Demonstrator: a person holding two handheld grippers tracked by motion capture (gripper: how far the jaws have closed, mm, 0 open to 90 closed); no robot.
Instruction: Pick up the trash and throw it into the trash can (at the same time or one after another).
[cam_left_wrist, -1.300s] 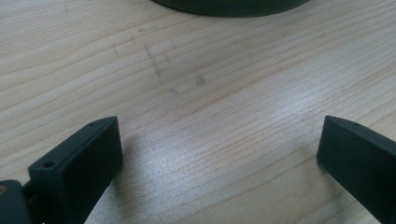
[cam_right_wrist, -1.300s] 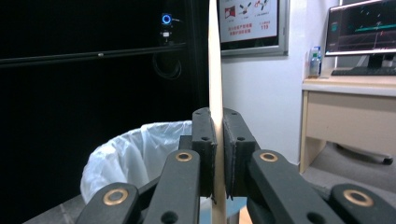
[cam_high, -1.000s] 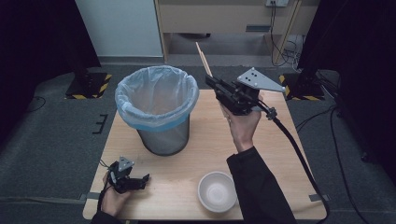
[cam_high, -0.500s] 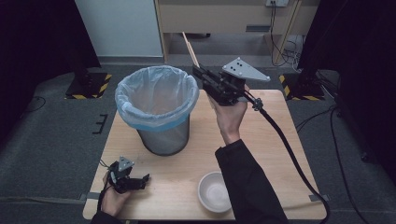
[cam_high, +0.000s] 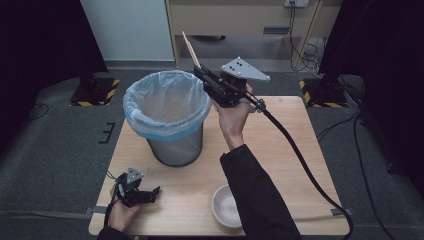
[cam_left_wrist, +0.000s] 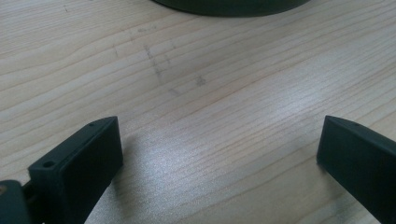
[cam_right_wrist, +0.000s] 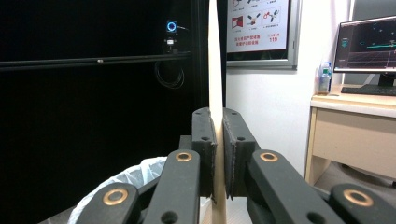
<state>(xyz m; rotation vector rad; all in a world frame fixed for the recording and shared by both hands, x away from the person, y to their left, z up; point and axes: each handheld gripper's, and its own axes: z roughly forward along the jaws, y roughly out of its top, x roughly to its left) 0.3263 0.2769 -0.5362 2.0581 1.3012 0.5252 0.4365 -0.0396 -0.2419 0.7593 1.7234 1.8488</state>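
While both hands stay over the wooden table (cam_high: 280, 150):
Left gripper (cam_high: 134, 189): near left, jaws apart, resting low.
Bowl (cam_high: 226, 205): near edge, white.
Bin (cam_high: 167, 117): centre-left, blue-lined.
Right gripper (cam_high: 216, 86): raised at bin's far-right rim, clamped on wooden stick (cam_right_wrist: 215, 93).

I see dim room, dark edges; soft overhead light on table (cam_high: 280, 145). Glare patch on wood, left gripper view; near jaws blurred. Monitor (cam_right_wrist: 369, 44) bright.
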